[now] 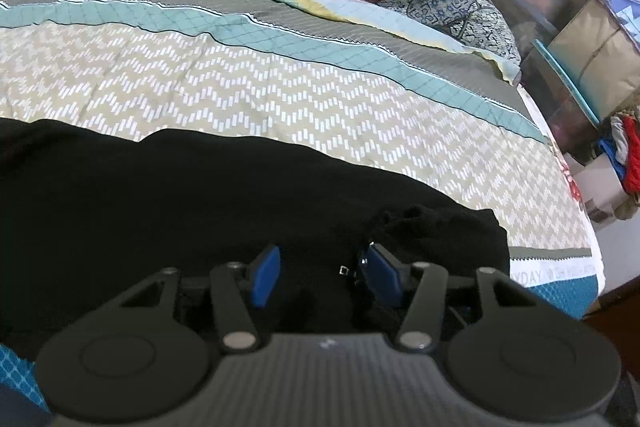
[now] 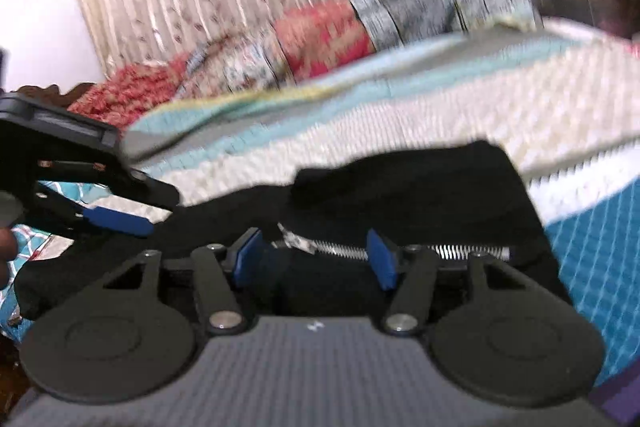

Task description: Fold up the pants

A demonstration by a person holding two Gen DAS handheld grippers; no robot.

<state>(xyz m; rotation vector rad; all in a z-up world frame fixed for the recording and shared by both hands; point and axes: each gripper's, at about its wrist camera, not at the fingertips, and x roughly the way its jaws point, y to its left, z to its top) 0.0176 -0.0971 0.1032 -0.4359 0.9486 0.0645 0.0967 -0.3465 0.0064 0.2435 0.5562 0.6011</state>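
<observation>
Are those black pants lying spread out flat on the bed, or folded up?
Folded, at least partly: the black pants lie on the bed cover as a compact block, with cloth doubled and bunched near one end. How many folds, cannot tell.

Black pants (image 1: 200, 195) on quilted bed (image 1: 280, 99)

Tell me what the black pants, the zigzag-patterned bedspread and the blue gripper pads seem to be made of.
Black pants: soft matte cloth, probably knit; they slump in folds and give no shine.
Zigzag-patterned bedspread: printed woven fabric, perhaps cotton; flat, matte, lightly wrinkled.
Blue gripper pads: look like smooth plastic or rubber; which one, the look leaves open.
</observation>
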